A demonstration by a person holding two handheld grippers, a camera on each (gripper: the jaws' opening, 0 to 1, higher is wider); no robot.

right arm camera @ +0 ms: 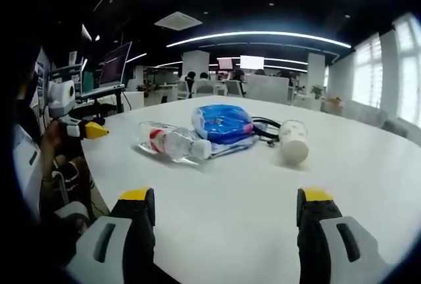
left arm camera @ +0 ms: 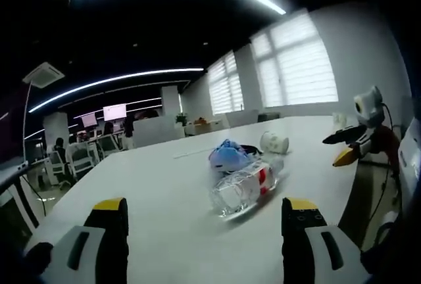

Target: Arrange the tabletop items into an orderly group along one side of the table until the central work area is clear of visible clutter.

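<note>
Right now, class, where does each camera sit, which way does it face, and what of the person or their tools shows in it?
Left gripper view: rides the left gripper, looking across the white table at the plastic bottle and blue pouch, windows behind; the right gripper shows at the right.
Right gripper view: rides the right gripper, facing the same cluster from the opposite side, office desks behind; the left gripper and a hand show at the left.
Shared: bottle, pouch, paper cup, black cable.

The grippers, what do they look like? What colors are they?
The left gripper and right gripper each have two chunky black fingers with yellow tips and pale grey bases with dark slots. Seen from the side, each gripper carries a white box on top.
</note>
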